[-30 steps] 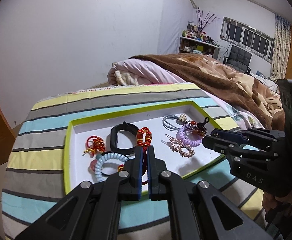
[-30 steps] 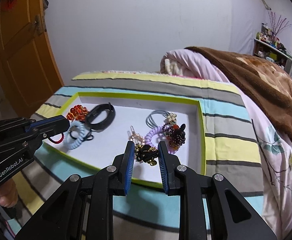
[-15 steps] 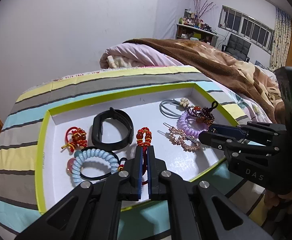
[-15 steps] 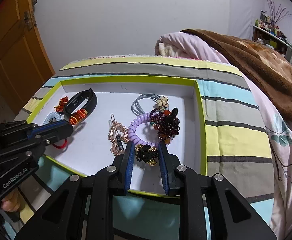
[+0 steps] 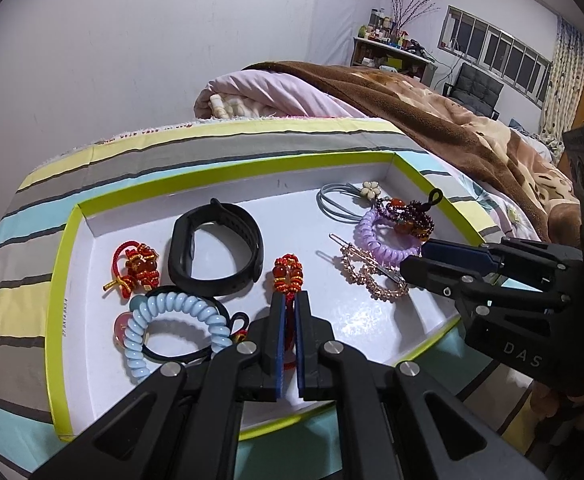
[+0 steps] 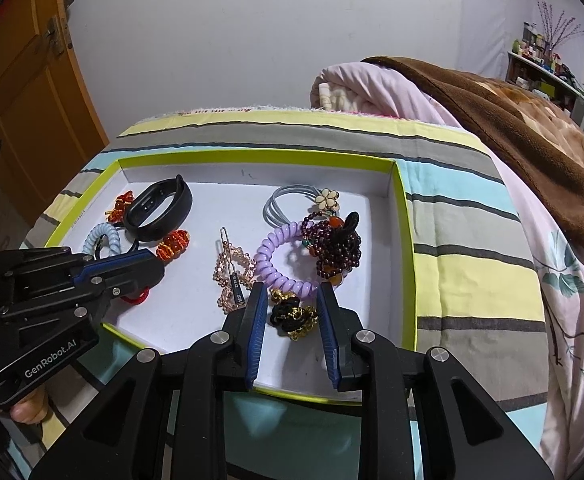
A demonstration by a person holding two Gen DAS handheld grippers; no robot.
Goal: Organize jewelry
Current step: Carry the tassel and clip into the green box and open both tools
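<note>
Left gripper (image 5: 289, 312): I had it clamped on the red cord bracelet (image 5: 288, 276) — beads just ahead of the tips.
Right gripper (image 6: 292, 312): jaws just widened, apart — the black-and-gold charm (image 6: 293, 315) lay loose between them.
Tray (image 5: 227, 160): beneath both tools.

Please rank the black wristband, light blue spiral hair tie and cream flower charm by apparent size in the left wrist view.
1. Black wristband and light blue spiral hair tie: similar, and the tie lies nearer.
2. Cream flower charm: smallest.
</note>
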